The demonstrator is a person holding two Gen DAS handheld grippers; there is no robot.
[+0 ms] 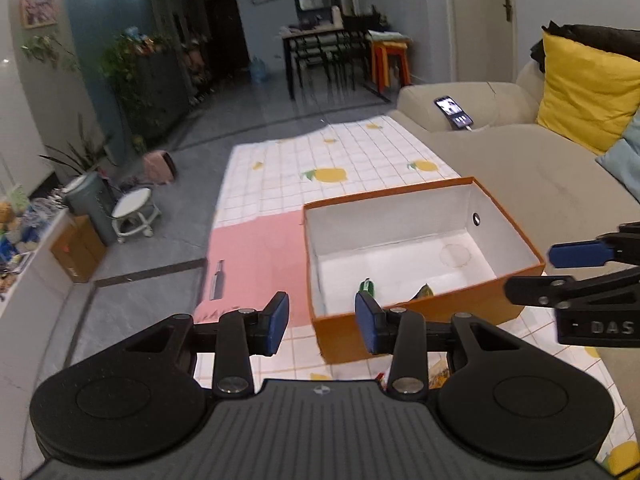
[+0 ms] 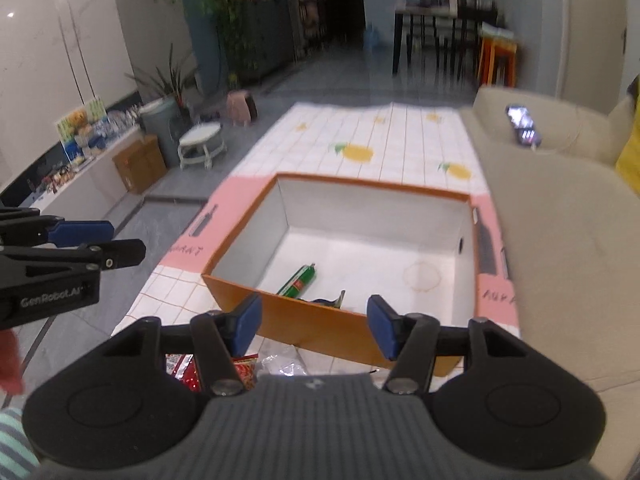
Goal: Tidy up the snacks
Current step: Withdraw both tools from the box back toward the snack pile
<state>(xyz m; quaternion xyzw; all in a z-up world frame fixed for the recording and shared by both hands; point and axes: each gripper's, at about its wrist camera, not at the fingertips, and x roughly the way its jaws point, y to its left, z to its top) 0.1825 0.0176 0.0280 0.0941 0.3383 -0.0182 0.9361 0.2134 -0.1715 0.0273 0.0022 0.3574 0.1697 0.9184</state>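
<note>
An open orange box [image 1: 416, 316] with a white inside stands on the patterned mat; it also shows in the right wrist view [image 2: 320, 320]. Inside lie a green stick-shaped snack [image 2: 298, 281] and a dark packet [image 2: 330, 300], whose tips show in the left wrist view as the green snack [image 1: 367, 286] and the packet [image 1: 425, 291]. My left gripper [image 1: 322, 322] is open and empty, just before the box's near wall. My right gripper [image 2: 314, 326] is open and empty at the same wall. Red snack packets [image 2: 188, 370] and a clear wrapper [image 2: 282, 364] lie on the mat under my right gripper.
A beige sofa [image 1: 520, 168] with a yellow cushion [image 1: 584, 92] and a phone [image 1: 454, 111] runs along the right. The lemon-print mat [image 1: 320, 160] stretches ahead. A stool [image 1: 134, 210], bin and cardboard box [image 1: 78, 248] stand left.
</note>
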